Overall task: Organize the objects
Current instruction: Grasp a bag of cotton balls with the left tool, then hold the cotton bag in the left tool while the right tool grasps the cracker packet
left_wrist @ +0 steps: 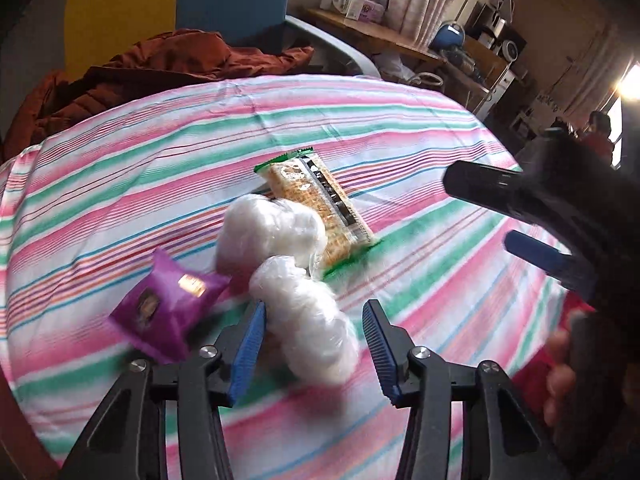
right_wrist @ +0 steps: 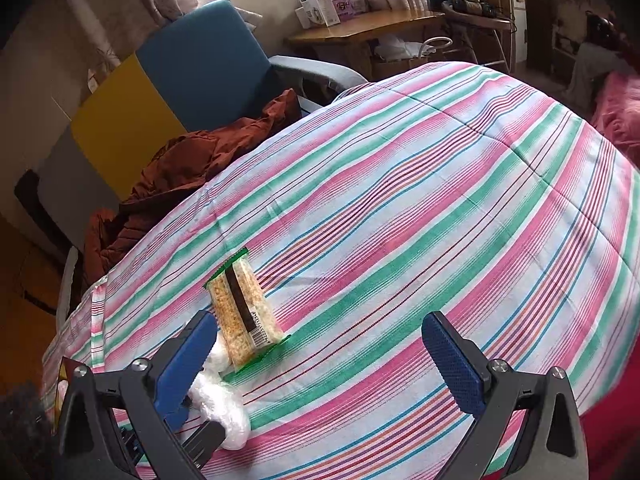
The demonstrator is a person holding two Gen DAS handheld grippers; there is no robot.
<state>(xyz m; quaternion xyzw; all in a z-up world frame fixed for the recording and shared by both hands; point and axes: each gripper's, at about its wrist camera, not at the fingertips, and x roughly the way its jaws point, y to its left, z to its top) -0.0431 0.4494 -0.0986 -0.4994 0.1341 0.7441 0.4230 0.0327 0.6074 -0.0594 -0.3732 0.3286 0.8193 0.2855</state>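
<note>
Purple packet left | left hand-held gripper straddles white bundle (left pad touching) | right hand-held gripper spread

Left tool tilts steeply down, its blue pads partly apart; right tool also angles down, pads spread wide

White wrapped rolls, cracker pack, purple packet

No wording can be read in either view. The cracker packet, just ahead of the right gripper's left finger, carries a barcode with digits too small to make out. The purple sachet, left of the left gripper's fingers, bears a gold label, blurred and illegible.
</note>
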